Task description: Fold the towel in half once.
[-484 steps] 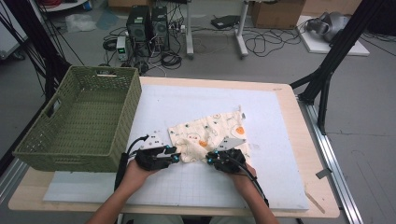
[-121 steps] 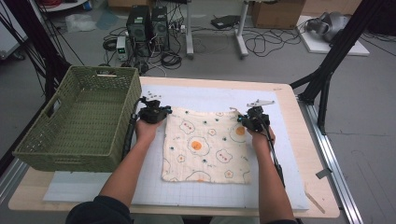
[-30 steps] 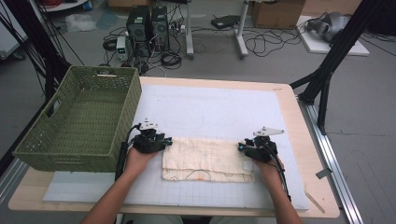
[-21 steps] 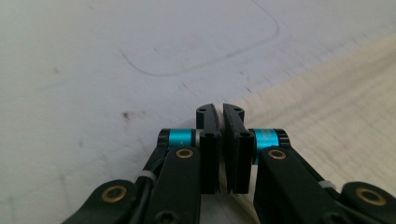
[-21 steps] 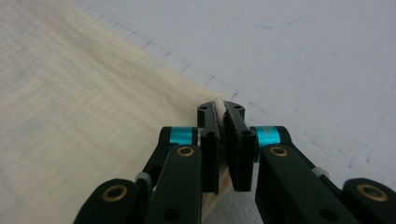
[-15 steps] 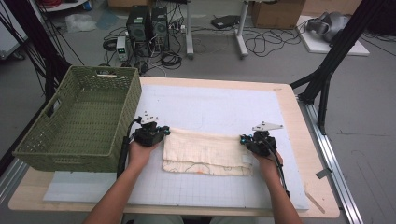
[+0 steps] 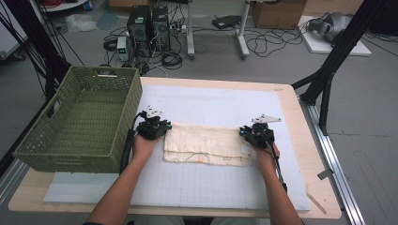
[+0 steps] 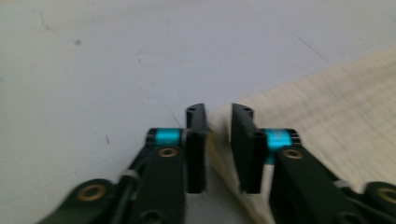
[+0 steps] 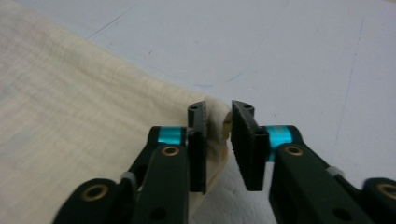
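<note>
Both claws, left (image 7: 164,130) and right (image 7: 245,133), just reopened, jaws apart at the ends of the cream folded cloth (image 7: 206,144) lying mid-frame on the tabletop (image 7: 300,117) — fold released, next fold pending.

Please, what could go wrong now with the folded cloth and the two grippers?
1. The left gripper and right gripper have just been opening, each with a cloth edge between the jaws but not pinched. The folded top layer may spring back and spoil the fold.
2. If a hand pulls away while a pad touches the fabric, it might drag that corner out of line.
3. The green basket stands close beside the left hand, which could bump it.
</note>
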